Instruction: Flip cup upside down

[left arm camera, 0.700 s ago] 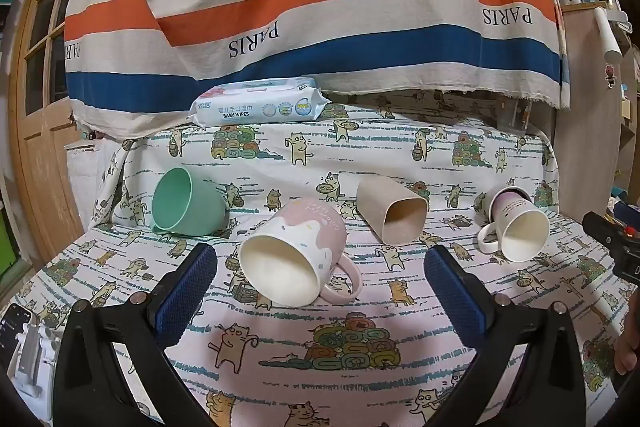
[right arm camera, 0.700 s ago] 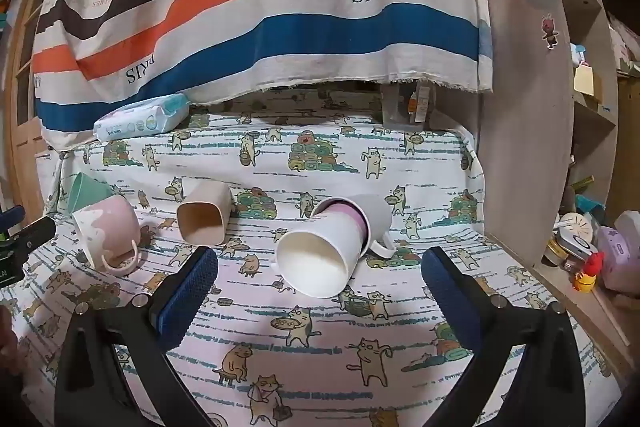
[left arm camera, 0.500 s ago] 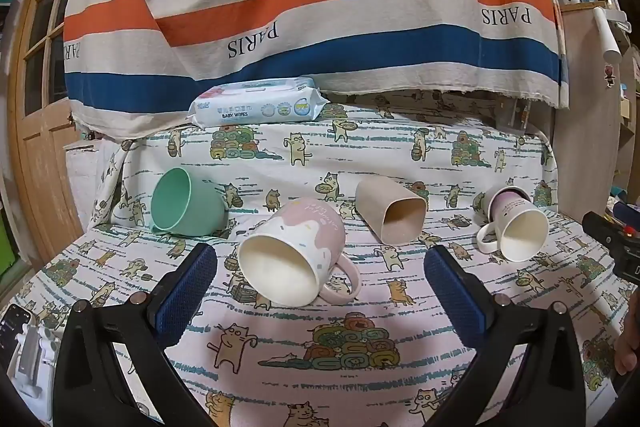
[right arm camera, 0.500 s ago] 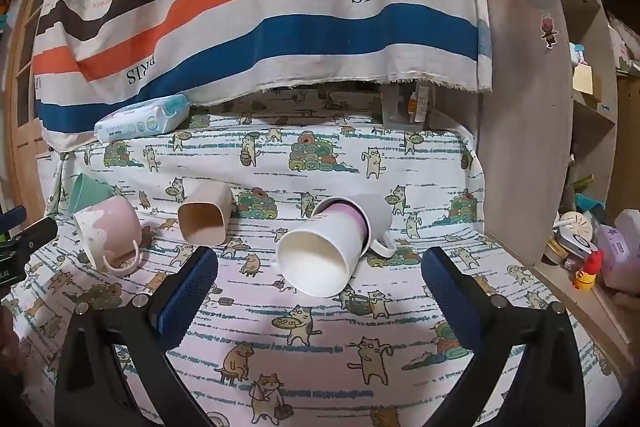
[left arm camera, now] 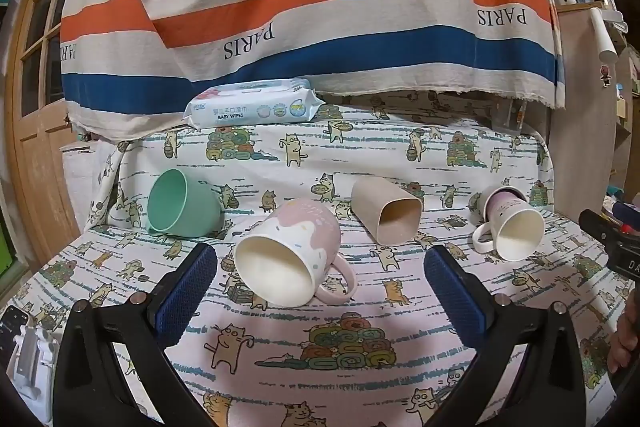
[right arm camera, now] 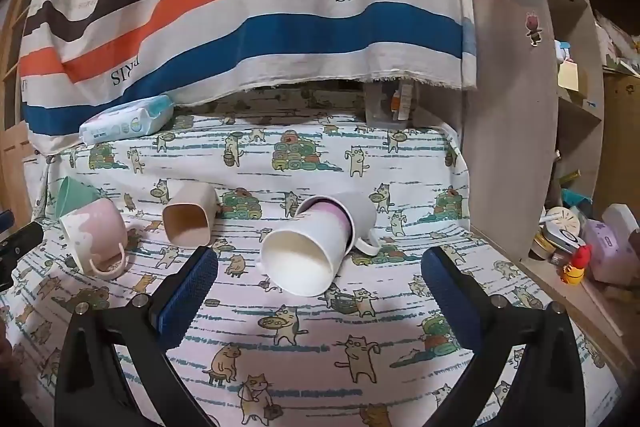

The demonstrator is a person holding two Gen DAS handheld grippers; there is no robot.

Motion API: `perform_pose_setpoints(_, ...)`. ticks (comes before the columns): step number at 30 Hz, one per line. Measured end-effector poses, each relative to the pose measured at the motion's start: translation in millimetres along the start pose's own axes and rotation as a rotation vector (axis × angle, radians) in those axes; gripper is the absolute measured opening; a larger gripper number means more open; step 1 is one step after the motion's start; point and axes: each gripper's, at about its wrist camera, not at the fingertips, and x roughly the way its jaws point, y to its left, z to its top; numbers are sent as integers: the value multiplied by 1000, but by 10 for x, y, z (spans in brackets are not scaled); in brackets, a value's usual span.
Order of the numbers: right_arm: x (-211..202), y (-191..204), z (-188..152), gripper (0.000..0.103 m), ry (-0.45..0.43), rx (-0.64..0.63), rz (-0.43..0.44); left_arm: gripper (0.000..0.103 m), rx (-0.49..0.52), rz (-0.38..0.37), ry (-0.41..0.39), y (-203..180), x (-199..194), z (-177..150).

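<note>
Several cups lie on their sides on a cat-print cloth. A pink and white mug [left arm camera: 290,251] lies mouth toward me, just ahead of my open left gripper [left arm camera: 320,267]; it also shows in the right wrist view [right arm camera: 94,233]. A white and purple mug [right arm camera: 316,243] lies mouth toward me, just ahead of my open right gripper [right arm camera: 320,263]; it shows in the left wrist view [left arm camera: 512,223] too. A beige square cup [left arm camera: 386,215] [right arm camera: 188,213] and a green cup [left arm camera: 180,205] [right arm camera: 72,193] lie between and to the left. Both grippers are empty.
A pack of baby wipes [left arm camera: 254,107] lies at the back under a striped hanging cloth [left arm camera: 320,7]. A wooden shelf unit [right arm camera: 516,107] with small items stands on the right. A wooden door [left arm camera: 36,107] is on the left. A phone on a stand [left arm camera: 14,331] sits front left.
Almost nothing has changed; both grippers have held still and open, and the cups have not moved.
</note>
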Motion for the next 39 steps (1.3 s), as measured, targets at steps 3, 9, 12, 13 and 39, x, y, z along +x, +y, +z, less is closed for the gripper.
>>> perform_pose_setpoints(3, 2, -26, 15, 103, 3, -2, 16, 103, -1, 1, 1, 4, 6, 10)
perform_pose_setpoints(9, 21, 49, 7, 103, 17, -25, 42, 103, -1, 0, 0, 10, 5, 11)
perform_pose_setpoints(12, 14, 49, 8, 103, 14, -23, 39, 103, -2, 0, 1, -3, 18, 15)
perform_pose_setpoints(13, 17, 44, 14, 103, 16, -23, 40, 103, -2, -1, 0, -4, 17, 14)
perform_pose_setpoints(39, -1, 30, 18, 103, 11, -17, 32, 103, 0, -4, 1, 3, 22, 13)
